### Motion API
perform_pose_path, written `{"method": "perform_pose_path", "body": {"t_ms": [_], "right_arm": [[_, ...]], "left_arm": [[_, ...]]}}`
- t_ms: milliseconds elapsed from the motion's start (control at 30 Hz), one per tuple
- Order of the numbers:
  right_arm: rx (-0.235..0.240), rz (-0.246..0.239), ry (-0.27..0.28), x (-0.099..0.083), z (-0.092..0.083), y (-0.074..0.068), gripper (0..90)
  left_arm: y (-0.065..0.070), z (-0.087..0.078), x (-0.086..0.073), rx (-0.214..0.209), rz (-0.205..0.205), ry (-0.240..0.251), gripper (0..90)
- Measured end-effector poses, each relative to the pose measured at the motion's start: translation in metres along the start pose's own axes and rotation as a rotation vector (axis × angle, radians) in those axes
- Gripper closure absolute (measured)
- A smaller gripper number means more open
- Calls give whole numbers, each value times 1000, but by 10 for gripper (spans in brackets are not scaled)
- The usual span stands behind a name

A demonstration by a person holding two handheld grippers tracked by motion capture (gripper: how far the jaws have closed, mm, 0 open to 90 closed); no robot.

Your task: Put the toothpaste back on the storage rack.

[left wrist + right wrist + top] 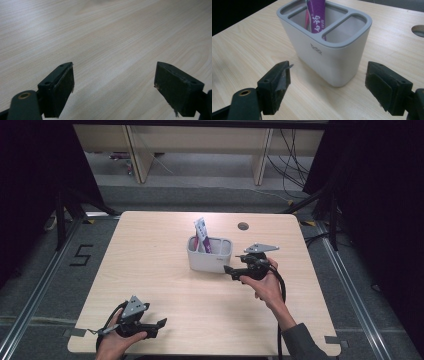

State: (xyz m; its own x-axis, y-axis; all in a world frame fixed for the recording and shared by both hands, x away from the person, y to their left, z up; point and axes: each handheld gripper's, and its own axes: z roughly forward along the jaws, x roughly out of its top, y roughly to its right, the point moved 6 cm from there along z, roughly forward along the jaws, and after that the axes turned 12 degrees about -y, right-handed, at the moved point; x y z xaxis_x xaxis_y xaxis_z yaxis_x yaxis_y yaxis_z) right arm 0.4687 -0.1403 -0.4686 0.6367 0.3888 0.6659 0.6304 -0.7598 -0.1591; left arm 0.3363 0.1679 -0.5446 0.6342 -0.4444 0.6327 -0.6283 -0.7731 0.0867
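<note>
A white holder with a grey rim (pixel 209 254) (pixel 329 56) stands near the middle of the wooden table (pixel 165 285). A purple and white toothpaste tube (pixel 202 235) (pixel 317 16) stands upright in its large compartment; the smaller compartment on its other side looks empty. My right gripper (pixel 229 270) (pixel 327 86) sits just to the right of the holder, level with it, jaws open with nothing between them. My left gripper (pixel 161 323) (pixel 113 87) rests near the front left edge of the table, open over bare wood.
A round cable hole (pixel 243 226) (pixel 418 30) lies in the table behind the holder. Table legs and cables (pixel 292 165) stand on the floor beyond the far edge. Dark curtains flank both sides.
</note>
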Motion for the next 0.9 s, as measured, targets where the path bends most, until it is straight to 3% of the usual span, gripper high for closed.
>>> {"method": "perform_pose_path", "body": {"t_ms": [33,67,133,200,233,267,300,333,367,400,500,600,633,700,800,833,900], "right_arm": [[-2,-32,9,0,1,2,217],[-14,-26,-2,-1,-1,3,216],[3,-4,-12,-3,-1,0,216],[1,-28,-1,-3,-1,1,212],[-3,0,2,-5,-1,0,212],[-7,-22,-11,-6,-3,1,212],[4,2,-17,-8,-3,-2,210],[1,-19,-20,-9,-3,-1,209],[-6,-2,-31,-11,-4,-2,209],[-1,-24,-17,-12,-3,-1,208],[-15,-13,-41,-18,-6,0,205],[-17,-29,-32,-23,-7,3,205],[-25,-26,-25,-24,-7,3,205],[-19,-14,-19,-28,-9,2,223],[-40,4,-16,-34,-14,5,223],[-33,-14,-6,-34,-14,6,223],[-35,11,-15,-38,-17,5,223]], "left_arm": [[0,0,0,-3,-2,0,158],[0,0,-1,-2,1,-5,158],[0,-1,-1,-4,0,0,158],[0,-2,-2,1,0,0,157],[0,-2,-3,-1,6,0,157],[0,-2,-3,-1,5,0,157],[2,-1,-1,-7,-18,17,157],[1,-2,-3,-2,6,-4,157],[1,-1,-3,-2,7,-7,157],[1,-1,-3,-2,8,-10,157],[2,0,-2,-3,11,-5,157],[2,0,-2,-8,16,-7,157],[4,0,-1,-8,4,1,157],[4,0,-1,-10,19,-11,157],[6,1,1,-16,6,17,157],[6,0,0,-17,9,11,157],[6,0,0,-14,5,9,157]]}}
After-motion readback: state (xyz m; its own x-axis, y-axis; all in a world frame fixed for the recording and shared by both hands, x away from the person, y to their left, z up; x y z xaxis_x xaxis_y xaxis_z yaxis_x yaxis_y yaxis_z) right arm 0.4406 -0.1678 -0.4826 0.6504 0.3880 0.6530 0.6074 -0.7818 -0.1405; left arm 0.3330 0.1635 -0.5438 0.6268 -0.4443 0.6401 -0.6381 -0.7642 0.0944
